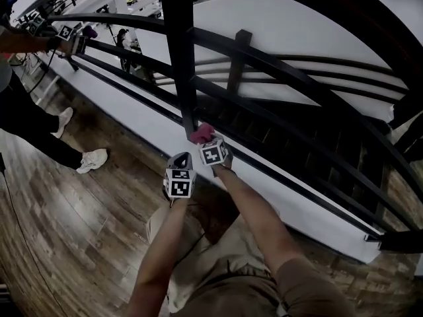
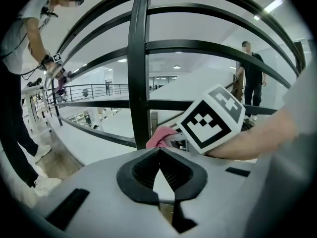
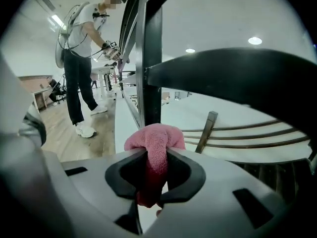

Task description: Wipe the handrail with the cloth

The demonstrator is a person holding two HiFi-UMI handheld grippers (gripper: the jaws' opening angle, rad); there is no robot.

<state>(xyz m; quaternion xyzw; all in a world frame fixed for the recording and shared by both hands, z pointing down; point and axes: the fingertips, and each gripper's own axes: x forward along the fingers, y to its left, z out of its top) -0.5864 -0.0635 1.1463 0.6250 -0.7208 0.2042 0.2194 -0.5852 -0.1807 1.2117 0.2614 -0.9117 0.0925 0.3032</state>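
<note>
Head view: the right tool (image 1: 206, 141) held the pink cloth (image 1: 201, 133) at the foot of the black handrail post (image 1: 182, 58), with the left tool (image 1: 180, 161) just nearer. Left gripper view: jaws together, empty. Right gripper view: jaws clamped on the cloth.

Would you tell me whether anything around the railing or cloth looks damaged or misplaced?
Nothing stands out. The pink cloth is clamped in the right gripper beside the intact black post; the left gripper is shut, empty.

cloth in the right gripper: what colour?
Pink. The cloth shows best in the right gripper view.
</note>
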